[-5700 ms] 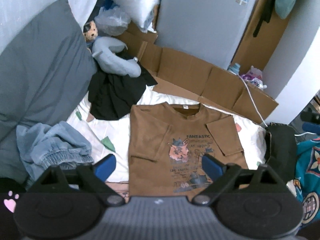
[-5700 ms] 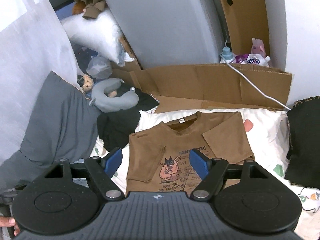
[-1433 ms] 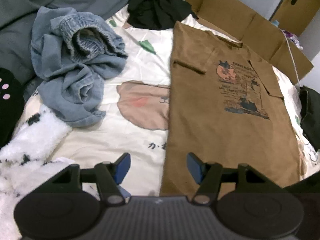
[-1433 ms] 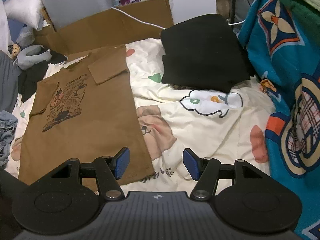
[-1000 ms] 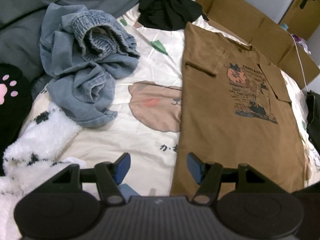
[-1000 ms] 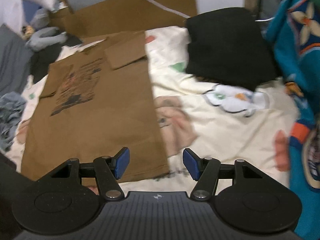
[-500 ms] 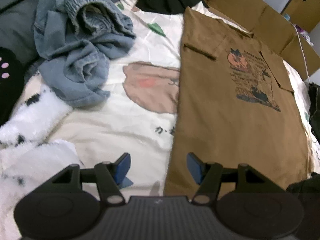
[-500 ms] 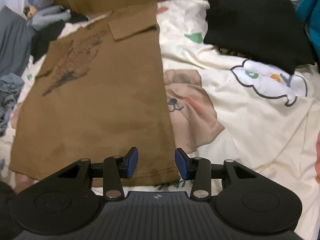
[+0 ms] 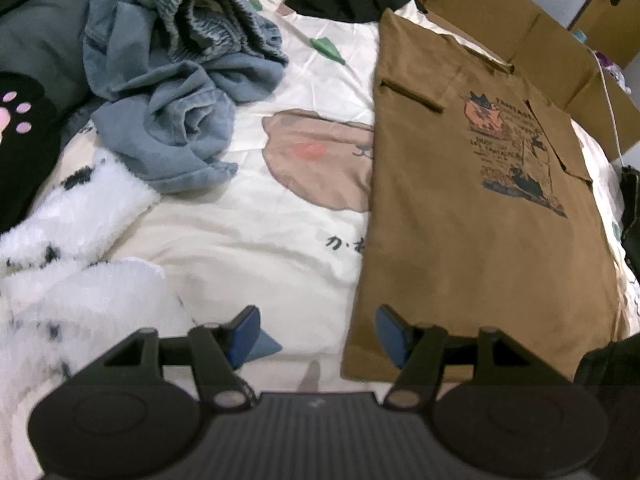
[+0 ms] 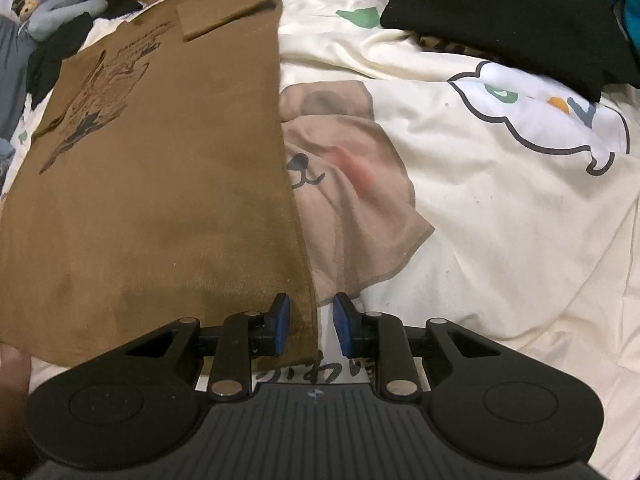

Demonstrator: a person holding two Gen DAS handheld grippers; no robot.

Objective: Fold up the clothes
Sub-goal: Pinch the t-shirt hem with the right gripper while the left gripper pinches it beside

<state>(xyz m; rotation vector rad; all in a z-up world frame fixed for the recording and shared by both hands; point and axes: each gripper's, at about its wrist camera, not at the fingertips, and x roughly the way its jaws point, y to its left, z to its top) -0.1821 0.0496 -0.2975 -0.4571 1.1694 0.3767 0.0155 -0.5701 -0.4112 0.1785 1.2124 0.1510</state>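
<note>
Jaws of the right gripper (image 10: 308, 330) have just been closing and now stand narrow, straddling the near right hem corner of the brown T-shirt (image 10: 160, 184); whether the pads press the cloth cannot be told. Left gripper (image 9: 316, 334) has jaws well apart, holding nothing, one finger over the shirt's near left hem corner, the other over the cartoon-print bedsheet (image 9: 240, 236). Shirt lies flat on the bed, sleeves folded in, print up. Beyond, crumpled blue jeans (image 9: 176, 80) lie left of it, a folded black garment (image 10: 500, 12) right, cardboard (image 9: 520, 36) at the far edge.
</note>
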